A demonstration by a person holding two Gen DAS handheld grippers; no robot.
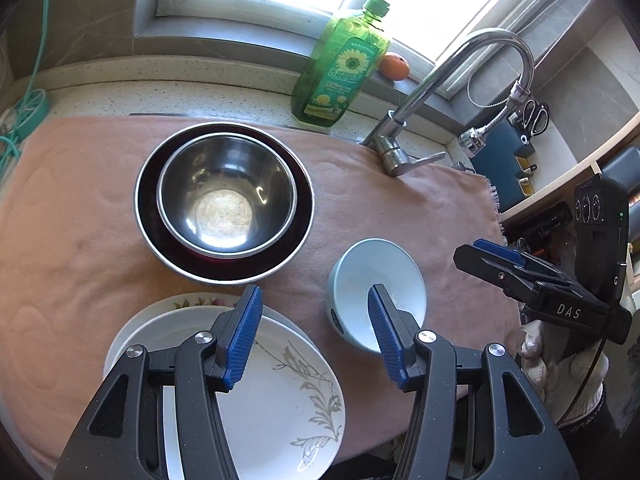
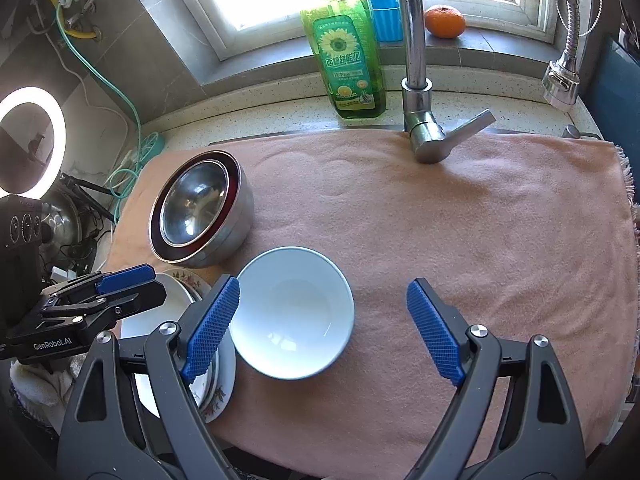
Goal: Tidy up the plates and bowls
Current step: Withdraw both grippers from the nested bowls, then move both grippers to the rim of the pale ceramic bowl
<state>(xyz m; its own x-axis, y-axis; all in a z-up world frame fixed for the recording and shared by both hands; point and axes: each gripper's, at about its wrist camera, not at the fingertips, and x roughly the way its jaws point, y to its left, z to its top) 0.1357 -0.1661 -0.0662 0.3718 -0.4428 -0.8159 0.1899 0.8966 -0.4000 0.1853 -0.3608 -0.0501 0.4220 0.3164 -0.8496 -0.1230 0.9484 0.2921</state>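
A light blue bowl (image 1: 376, 292) (image 2: 292, 312) sits upright on the pink towel (image 1: 80, 240) (image 2: 480, 240). A steel bowl (image 1: 226, 194) is nested inside a larger dark-rimmed steel bowl (image 1: 160, 252) (image 2: 236, 216) farther back. White plates (image 1: 280, 392) (image 2: 218, 380) are stacked at the towel's front left. My left gripper (image 1: 316, 336) is open and empty, above the gap between the plate stack and the blue bowl. My right gripper (image 2: 322, 328) is open and empty, low over the blue bowl's right half; it shows in the left wrist view (image 1: 532, 276).
A green dish soap bottle (image 1: 340, 64) (image 2: 348, 48) and a chrome faucet (image 1: 404, 136) (image 2: 420, 92) stand at the back edge. An orange (image 2: 445, 21) lies on the windowsill. A ring light (image 2: 28, 140) stands at the far left. A blue holder with scissors (image 1: 516, 152) is at the right.
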